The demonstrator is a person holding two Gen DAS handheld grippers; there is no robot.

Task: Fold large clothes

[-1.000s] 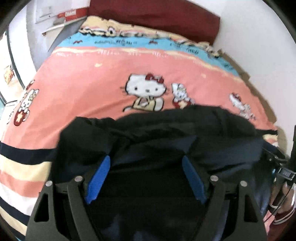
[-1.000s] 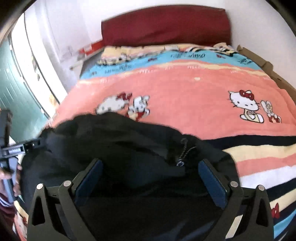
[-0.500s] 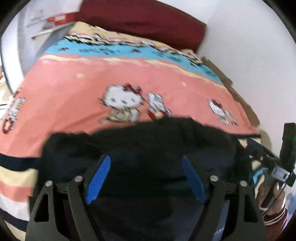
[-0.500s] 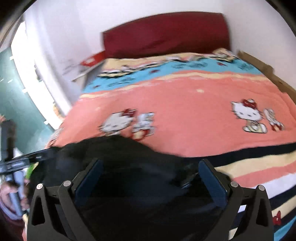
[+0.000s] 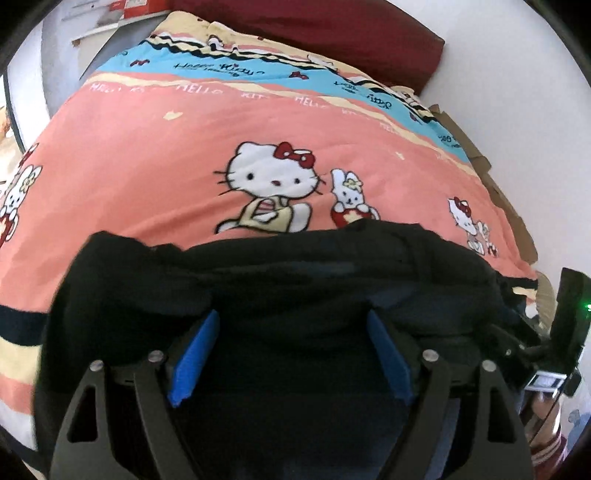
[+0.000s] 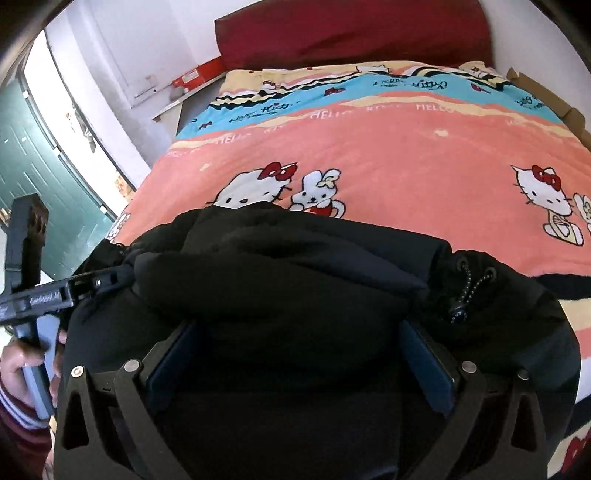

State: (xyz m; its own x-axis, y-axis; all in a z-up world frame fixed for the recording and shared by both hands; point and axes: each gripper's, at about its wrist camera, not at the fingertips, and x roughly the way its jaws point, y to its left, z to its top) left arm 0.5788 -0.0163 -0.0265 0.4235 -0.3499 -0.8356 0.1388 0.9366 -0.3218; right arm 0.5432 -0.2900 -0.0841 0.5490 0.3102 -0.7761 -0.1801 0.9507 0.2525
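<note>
A large black jacket [image 5: 280,280] lies bunched on the near part of the bed; it also shows in the right wrist view [image 6: 295,280], with a drawstring cord and toggle [image 6: 467,291] at its right. My left gripper [image 5: 291,332] stands wide open, its blue pads [image 5: 195,350] over the jacket's fabric. My right gripper [image 6: 301,339] is also wide open, with black fabric lying between and under its dark blue pads [image 6: 424,362]. Neither pair of jaws is closed on the cloth. The right gripper shows at the right edge of the left wrist view [image 5: 554,354].
The bed has a pink Hello Kitty blanket [image 5: 184,147] with blue and cream stripes, and a dark red headboard cushion [image 6: 351,33]. A white wall [image 5: 517,92] and cardboard pieces [image 5: 480,162] run along the right side. A teal door [image 6: 33,166] is at the left.
Both grippers stayed wide open over the jacket. The views swung and dipped, then came back; the jacket's bunched folds shifted a little on the bed.
</note>
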